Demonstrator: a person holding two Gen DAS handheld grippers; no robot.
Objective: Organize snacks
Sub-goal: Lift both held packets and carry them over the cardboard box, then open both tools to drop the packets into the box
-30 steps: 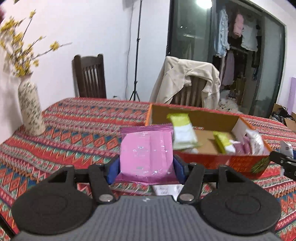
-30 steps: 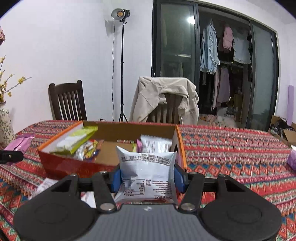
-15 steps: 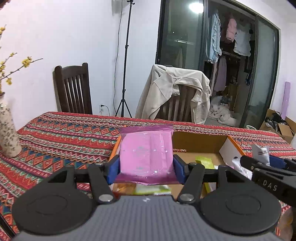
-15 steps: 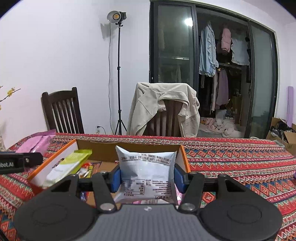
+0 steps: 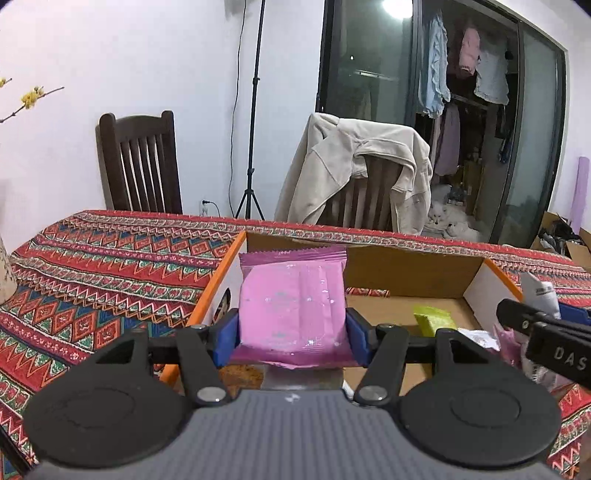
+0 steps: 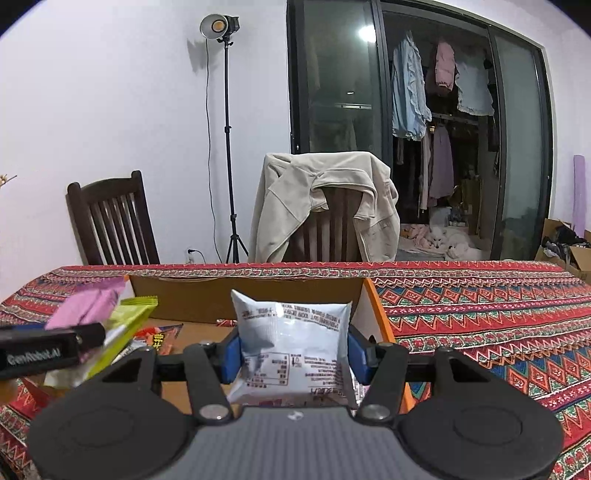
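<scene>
Tilted slightly downward over the cardboard box point(image 5: 406, 266), left tongs point(image 5: 291, 332) clench a pink packet point(image 5: 291, 306), right tongs point(image 6: 293, 354) a white packet point(image 6: 291, 347).

White plain walls point(image 6: 110, 110). Dark wooden slat-back chair point(image 6: 110, 221) at left, second chair draped with a beige jacket point(image 6: 321, 206). Black light stand with round lamp point(image 6: 219, 27), lit. Dark-framed glass sliding doors point(image 6: 332, 92), clothes hanging behind point(image 6: 410, 96). Worktop wears a red patterned cloth point(image 6: 480, 314).
</scene>
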